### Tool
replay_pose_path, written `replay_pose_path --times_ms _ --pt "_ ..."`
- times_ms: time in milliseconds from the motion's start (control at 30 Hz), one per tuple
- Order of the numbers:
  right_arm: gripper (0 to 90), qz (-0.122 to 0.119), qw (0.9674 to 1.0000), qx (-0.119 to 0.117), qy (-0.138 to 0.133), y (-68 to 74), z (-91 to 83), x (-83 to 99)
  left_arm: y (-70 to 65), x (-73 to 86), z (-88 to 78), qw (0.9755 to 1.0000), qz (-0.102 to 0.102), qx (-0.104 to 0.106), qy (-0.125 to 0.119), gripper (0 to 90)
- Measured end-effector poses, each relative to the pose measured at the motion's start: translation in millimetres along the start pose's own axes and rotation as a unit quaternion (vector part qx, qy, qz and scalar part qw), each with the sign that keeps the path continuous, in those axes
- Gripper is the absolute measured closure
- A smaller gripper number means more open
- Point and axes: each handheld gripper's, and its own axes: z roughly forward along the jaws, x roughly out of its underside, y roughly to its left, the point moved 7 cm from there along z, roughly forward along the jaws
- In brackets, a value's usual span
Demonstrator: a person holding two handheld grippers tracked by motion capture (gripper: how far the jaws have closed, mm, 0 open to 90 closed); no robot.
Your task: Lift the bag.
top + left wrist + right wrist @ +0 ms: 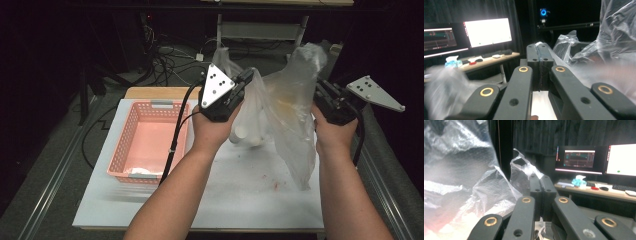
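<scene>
Showing two hand-held grippers lifting a clear plastic bag (287,107) above a white table (235,200). Left gripper (246,76): held in the person's left hand (212,131), its jaws pressed together on a pinch of the bag's film, which stretches away from the jaw tips toward the other gripper. In the left gripper view, the left gripper (540,46) has film pinched in the seam between its closed jaws, with the bag's bulk (614,32) ahead and to the right of them. Right gripper (320,90): held in the right hand (332,134), jaws likewise together on the bag's opposite edge. In the right gripper view, the right gripper (540,178) has crumpled film (521,168) rising just above its jaw tips and the main sheet spreading to the left.

Between the two grippers the bag hangs open and sags below them, its lower end reaching down to the table on the right gripper's side. A white rounded object (245,134) lies inside the bag, just below the left gripper. A yellowish patch (285,106) shows through the film midway between the grippers.

A pink perforated basket (150,142) rests on the table below and outward of the left gripper, well apart from the bag. Lit monitors (487,31) stand on a desk far ahead of the jaws.
</scene>
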Motion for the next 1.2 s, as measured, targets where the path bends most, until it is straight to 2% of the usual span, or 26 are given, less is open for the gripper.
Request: replay_pose_path --times_ms 100,167,233,333,433,533,633,667,700,800,900,967,1133,1200 --pt "90.0 -0.009 0.9999 -0.001 -0.012 1.9 -1.9 -13.2 2.8 -6.3 1.3 0.9999 0.011 -0.007 -0.009 88.9" --pt "90.0 -0.016 0.9997 0.002 -0.017 0.7 -2.6 -19.1 8.0 -5.8 3.5 0.9999 0.004 -0.009 -0.009 88.9" --pt "90.0 -0.013 0.9997 0.005 -0.018 -2.2 -2.9 -20.1 13.8 3.2 8.5 0.9999 0.003 -0.016 0.006 88.9" --pt "90.0 -0.009 0.9999 0.013 0.0 -8.3 -0.4 -5.9 24.6 24.9 15.1 0.9991 -0.016 -0.02 0.033 88.8" --pt "90.0 -0.002 0.9995 0.021 0.024 -15.7 2.2 14.9 31.9 41.5 15.6 0.9981 -0.036 -0.021 0.045 88.7" --pt "90.0 -0.002 0.9987 0.027 0.044 -20.4 3.9 31.6 34.5 51.2 15.6 0.9973 -0.043 -0.019 0.056 88.6" --pt "90.0 -0.002 0.998 0.03 0.055 -23.5 3.8 40.6 35.3 54.8 12.8 0.9968 -0.046 -0.013 0.064 87.2" --pt "90.0 -0.001 0.998 0.03 0.056 -24.2 3.7 41.8 35.3 54.7 11.4 0.997 -0.045 -0.005 0.063 83.1" --pt "90.0 -0.003 0.9978 0.03 0.059 -24.8 3.1 42.7 33.7 56.1 8.8 0.996 -0.051 0.002 0.073 78.9" --pt "90.0 -0.004 0.9976 0.031 0.062 -25.3 0.9 43.5 30.1 59.0 0.9 0.9954 -0.048 0.009 0.082 64.4" --pt "90.0 -0.009 0.9974 0.029 0.065 -24.5 -1.4 44.3 25.5 65.8 -9.3 0.9927 -0.06 0.021 0.102 50.3" --pt "90.0 -0.008 0.9975 0.029 0.064 -23.9 -2.6 44.4 21.7 70.8 -18.2 0.9919 -0.056 0.027 0.111 45.7" --pt "90.0 -0.012 0.9975 0.029 0.064 -24.0 -5.6 44.0 22.0 75.6 -48.8 0.9924 -0.061 0.022 0.105 34.6" --pt "90.0 -0.011 0.9974 0.03 0.065 -23.7 -6.7 44.1 21.7 83.8 -58.4 0.9912 -0.06 0.02 0.117 32.5"
